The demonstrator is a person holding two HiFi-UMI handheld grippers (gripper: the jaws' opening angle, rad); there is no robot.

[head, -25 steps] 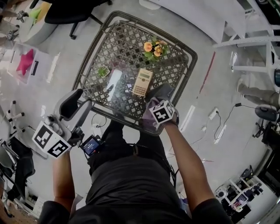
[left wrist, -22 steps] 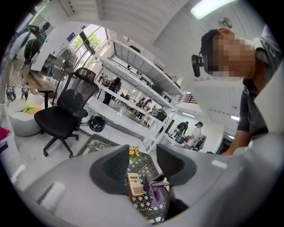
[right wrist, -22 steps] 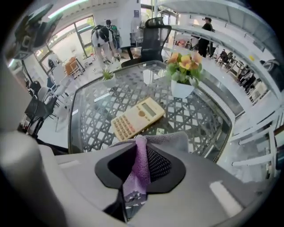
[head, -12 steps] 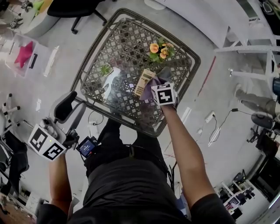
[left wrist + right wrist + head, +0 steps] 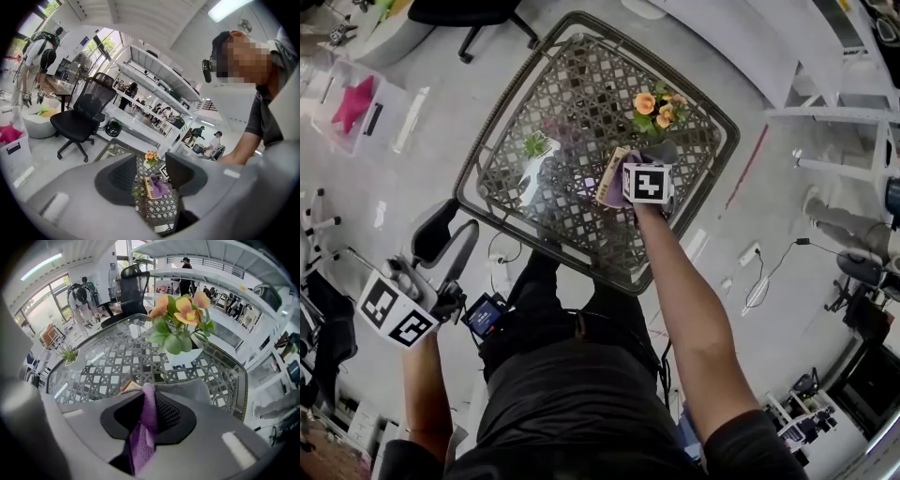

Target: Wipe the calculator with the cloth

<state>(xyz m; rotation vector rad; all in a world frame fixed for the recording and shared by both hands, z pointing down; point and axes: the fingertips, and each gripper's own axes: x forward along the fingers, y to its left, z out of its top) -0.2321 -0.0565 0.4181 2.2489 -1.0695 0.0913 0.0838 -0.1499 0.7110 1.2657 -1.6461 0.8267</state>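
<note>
Here the right gripper (image 5: 152,397) is clamped on the purple cloth (image 5: 140,441), which is pinched between its pads and trails out under the jaws. The calculator (image 5: 610,178) lies on the glass-topped lattice table (image 5: 572,84) right beneath this gripper's tips, partly under the cloth, with only a tan corner peeking past the jaws. A flower pot (image 5: 185,356) stands just ahead of the tips. The left gripper (image 5: 149,177) hangs off the table's near edge with its jaws spread and nothing between them, well apart from the calculator.
</note>
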